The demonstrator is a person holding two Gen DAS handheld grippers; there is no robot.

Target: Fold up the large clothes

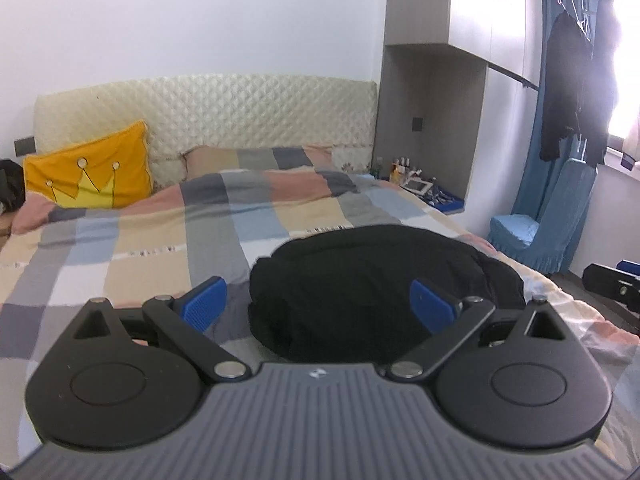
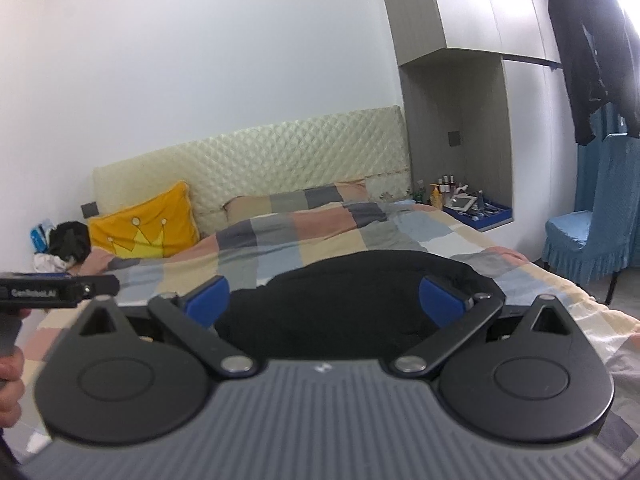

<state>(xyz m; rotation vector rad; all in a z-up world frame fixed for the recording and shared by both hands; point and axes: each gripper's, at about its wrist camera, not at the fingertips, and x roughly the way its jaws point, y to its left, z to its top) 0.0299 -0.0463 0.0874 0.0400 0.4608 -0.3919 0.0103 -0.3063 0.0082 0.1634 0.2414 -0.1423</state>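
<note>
Left tongs point(image 1: 318, 306), seen from the left wrist camera: the two blue pads point(image 1: 204, 304) stand wide apart and grip nothing. They hang above the near part of the bed point(image 1: 120, 248), which is covered with a checked quilt in grey, beige, pink and pale blue. The black garment point(image 1: 372, 292) lies in a rounded, bunched heap on the quilt near the bed's front edge, directly ahead of the tongs and showing between the pads; whether the pads touch the cloth cannot be told.

Right tongs point(image 2: 324, 300), seen from the right wrist camera: the pads are likewise spread wide, with nothing between them but the garment beyond. The heap again fills the gap, lying on the quilt toward the bed's near right side.

At the left edge of the right wrist view, the side of the left tongs' body appears, with part of the hand point(image 2: 10, 380) holding its grip.

Background: an orange cushion point(image 1: 90, 174) with a yellow crown leans against the quilted cream headboard point(image 1: 240, 108) at the bed's far left. A pillow point(image 1: 256, 158) in the same check lies beside it. A blue-covered chair point(image 1: 548, 216) stands to the bed's right, below dark clothes point(image 1: 572, 92) hanging by the window.
</note>
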